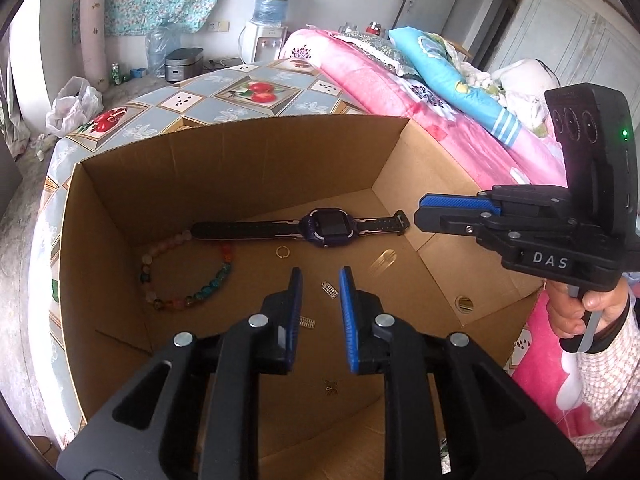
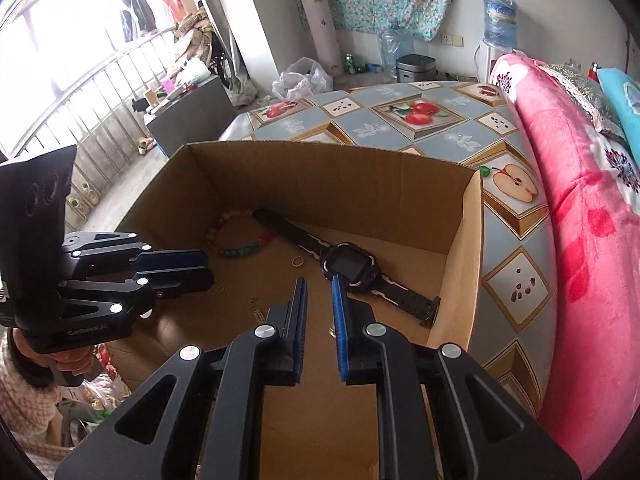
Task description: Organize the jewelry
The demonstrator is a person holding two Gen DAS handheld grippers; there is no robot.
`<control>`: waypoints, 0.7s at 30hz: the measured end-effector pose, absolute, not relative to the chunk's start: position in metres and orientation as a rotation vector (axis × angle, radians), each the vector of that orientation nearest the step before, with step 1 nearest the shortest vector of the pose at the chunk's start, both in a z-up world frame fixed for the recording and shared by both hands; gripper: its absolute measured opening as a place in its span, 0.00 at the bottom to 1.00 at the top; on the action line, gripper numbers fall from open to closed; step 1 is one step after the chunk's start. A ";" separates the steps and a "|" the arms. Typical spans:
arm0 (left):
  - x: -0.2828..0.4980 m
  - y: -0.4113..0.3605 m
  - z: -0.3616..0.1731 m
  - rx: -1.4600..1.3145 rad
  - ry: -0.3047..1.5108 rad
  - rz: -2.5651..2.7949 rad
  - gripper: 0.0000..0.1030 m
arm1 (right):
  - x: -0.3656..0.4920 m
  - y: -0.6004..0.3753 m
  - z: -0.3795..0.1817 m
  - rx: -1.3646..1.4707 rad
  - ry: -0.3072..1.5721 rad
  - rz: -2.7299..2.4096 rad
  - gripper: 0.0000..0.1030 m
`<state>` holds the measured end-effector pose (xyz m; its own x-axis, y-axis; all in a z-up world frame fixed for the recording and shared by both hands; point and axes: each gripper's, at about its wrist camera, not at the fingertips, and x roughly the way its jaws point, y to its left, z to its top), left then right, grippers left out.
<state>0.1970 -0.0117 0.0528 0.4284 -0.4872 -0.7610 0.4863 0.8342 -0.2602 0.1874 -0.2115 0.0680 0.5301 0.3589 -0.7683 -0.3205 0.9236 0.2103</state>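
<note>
1. Left gripper [image 1: 319, 280]: parted a little, empty, hovering inside the cardboard box [image 1: 240, 168] over a small silver charm [image 1: 329, 291].
2. Right gripper [image 2: 319, 284]: narrowly parted, empty, poised above the box floor beside the smartwatch [image 2: 350, 266].
3. On the box floor: smartwatch by the far wall, bead bracelet [image 1: 188, 276] at the far left corner, gold ring [image 1: 282, 252] between them.
4. Under the box: a fruit-patterned table [image 2: 400, 116].

a fruit-patterned table [image 1: 256, 92] carries an open cardboard box [image 1: 224, 168], beside a pink-covered bed [image 1: 400, 92].
</note>
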 end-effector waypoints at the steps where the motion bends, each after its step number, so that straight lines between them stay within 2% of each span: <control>1: 0.197 -0.012 0.053 0.000 0.948 -0.605 0.17 | 0.187 -0.213 0.069 0.047 0.923 0.403 0.13; 8: 0.189 -0.013 0.063 0.005 0.903 -0.597 0.21 | 0.179 -0.229 0.086 0.096 0.863 0.391 0.19; 14: 0.164 -0.011 0.085 0.025 0.812 -0.598 0.34 | 0.155 -0.244 0.109 0.125 0.786 0.379 0.20; 21: 0.123 0.001 0.109 -0.001 0.715 -0.625 0.54 | 0.112 -0.262 0.125 0.179 0.703 0.379 0.23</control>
